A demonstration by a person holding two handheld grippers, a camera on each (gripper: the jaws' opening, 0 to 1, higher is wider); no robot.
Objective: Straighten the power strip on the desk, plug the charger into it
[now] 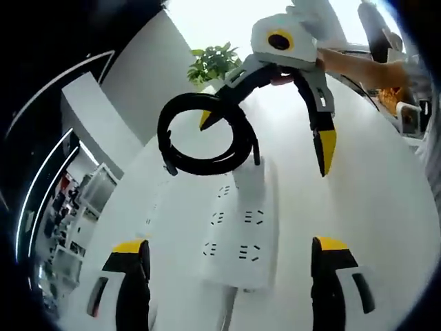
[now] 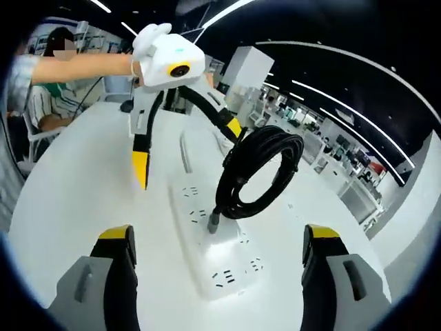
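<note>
Here, with both the left gripper (image 1: 231,265) and right gripper (image 2: 220,258) held wide apart around the power strip (image 1: 241,238), its coiled cable (image 1: 207,134) is best avoided while it is squared.

I'm seeing a white power strip (image 1: 242,234) lying on the white bench (image 1: 372,207), a black coiled cable (image 1: 204,134), and a hand-held gripper (image 1: 265,141) showing black jaws, yellow tips.

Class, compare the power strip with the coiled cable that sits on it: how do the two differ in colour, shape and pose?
The power strip is white; the coiled cable is black. The power strip is a long flat slab lying on the desk; the coiled cable is a round loop standing up on edge. The power strip shows rows of socket slots; the coiled cable has none. Both lie between the two open grippers.
</note>
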